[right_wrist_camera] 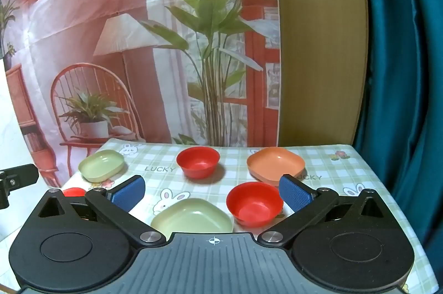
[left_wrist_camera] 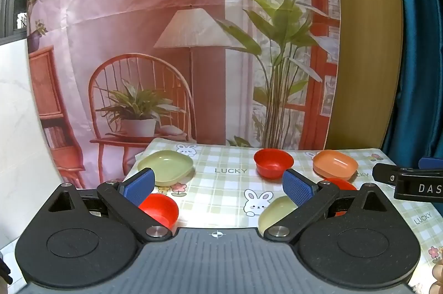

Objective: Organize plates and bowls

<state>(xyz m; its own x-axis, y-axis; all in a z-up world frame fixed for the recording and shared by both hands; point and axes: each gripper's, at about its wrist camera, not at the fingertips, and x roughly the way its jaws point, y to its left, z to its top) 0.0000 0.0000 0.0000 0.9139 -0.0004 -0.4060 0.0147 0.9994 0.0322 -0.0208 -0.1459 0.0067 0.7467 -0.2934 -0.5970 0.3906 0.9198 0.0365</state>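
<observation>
With both the left tool (left_wrist_camera: 218, 187) and right tool (right_wrist_camera: 211, 193) spread wide and empty, sorting looks unstarted: three red plastic bowls (right_wrist_camera: 198, 161) and three shallow plastic plates (right_wrist_camera: 102, 165) lie scattered across the checked worktop (right_wrist_camera: 340, 177), so the next move means closing on one rim.

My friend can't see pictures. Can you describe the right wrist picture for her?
The open right gripper hovers, holding nothing, over a checked bunny tablecloth with red bowls, pale green dishes and one orange dish laid out separately.
</observation>
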